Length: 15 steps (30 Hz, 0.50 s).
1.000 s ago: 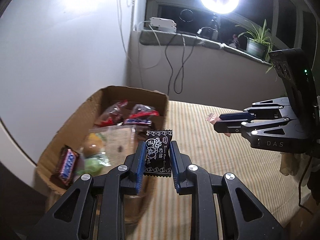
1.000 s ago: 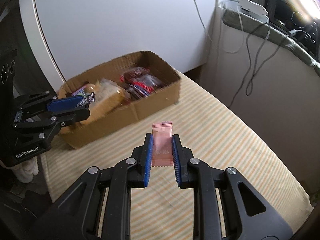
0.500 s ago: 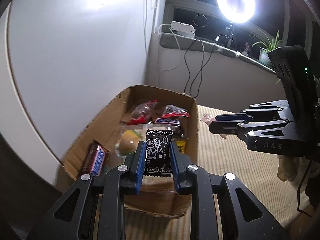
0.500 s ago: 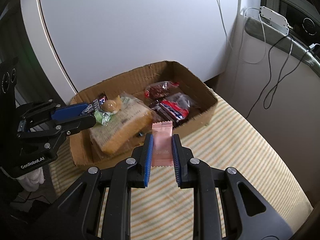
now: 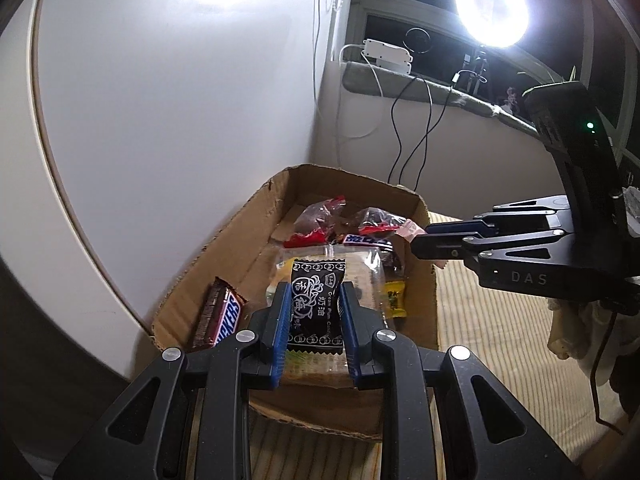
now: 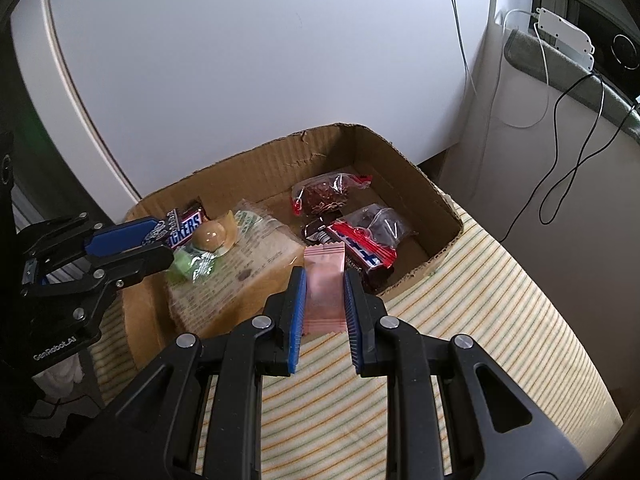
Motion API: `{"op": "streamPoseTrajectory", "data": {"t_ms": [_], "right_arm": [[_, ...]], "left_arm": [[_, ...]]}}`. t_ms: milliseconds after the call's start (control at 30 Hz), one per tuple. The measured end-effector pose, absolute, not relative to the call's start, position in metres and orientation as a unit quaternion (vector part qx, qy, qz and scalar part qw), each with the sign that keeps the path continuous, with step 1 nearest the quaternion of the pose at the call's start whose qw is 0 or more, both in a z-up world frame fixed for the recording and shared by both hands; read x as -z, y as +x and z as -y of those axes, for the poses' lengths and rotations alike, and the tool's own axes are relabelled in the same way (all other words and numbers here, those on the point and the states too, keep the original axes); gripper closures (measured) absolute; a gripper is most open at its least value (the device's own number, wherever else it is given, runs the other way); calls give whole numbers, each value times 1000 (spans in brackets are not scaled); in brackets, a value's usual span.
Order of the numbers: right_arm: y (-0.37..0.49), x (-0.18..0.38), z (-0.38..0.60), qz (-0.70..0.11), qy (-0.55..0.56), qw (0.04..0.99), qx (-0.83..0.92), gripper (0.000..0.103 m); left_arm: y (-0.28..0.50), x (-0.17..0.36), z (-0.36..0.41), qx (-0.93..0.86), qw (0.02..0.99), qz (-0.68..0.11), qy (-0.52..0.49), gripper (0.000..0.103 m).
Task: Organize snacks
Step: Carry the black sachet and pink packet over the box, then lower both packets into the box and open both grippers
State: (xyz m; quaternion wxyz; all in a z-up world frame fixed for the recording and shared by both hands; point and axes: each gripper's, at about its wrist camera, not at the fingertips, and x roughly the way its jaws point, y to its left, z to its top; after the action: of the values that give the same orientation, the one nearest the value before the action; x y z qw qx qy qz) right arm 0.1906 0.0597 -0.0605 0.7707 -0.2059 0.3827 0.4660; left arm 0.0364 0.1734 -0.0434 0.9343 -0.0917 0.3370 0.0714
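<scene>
My left gripper [image 5: 316,322] is shut on a black candy packet [image 5: 317,307] and holds it over the near end of the cardboard box [image 5: 224,256]. My right gripper [image 6: 324,300] is shut on a pink candy packet [image 6: 324,284] above the box's near wall [image 6: 436,256]. The box holds a Snickers bar [image 5: 222,316], a wrapped bread loaf [image 6: 240,276], red-and-clear snack bags [image 6: 328,194] and a green candy [image 6: 192,266]. The left gripper shows in the right wrist view [image 6: 132,248], the right gripper in the left wrist view [image 5: 444,240].
The box stands on a striped cloth surface [image 6: 480,320] against a white panel [image 6: 240,60]. A sill with a white power strip [image 5: 386,54], hanging cables [image 5: 416,136] and a ring light [image 5: 491,8] lies behind. Cloth hangs at the right edge [image 5: 568,336].
Both grippers have moved toward the box with their packets still held. The left one now hangs over the box's near end, and the right one has reached its side wall.
</scene>
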Motion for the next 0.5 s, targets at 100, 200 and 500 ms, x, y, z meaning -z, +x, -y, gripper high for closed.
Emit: {"op": "streamPoseTrajectory", "data": {"t_ms": [100, 200, 500], "right_arm": [[195, 63, -65, -387, -203, 768, -468, 83], [197, 65, -68, -388, -204, 767, -468, 83], [199, 67, -73, -391, -205, 765, -470, 83]], "left_arm": [[37, 45, -175, -74, 934, -338, -92, 81], [39, 46, -176, -75, 933, -340, -91, 81], [41, 48, -178, -76, 932, -342, -91, 80]]}}
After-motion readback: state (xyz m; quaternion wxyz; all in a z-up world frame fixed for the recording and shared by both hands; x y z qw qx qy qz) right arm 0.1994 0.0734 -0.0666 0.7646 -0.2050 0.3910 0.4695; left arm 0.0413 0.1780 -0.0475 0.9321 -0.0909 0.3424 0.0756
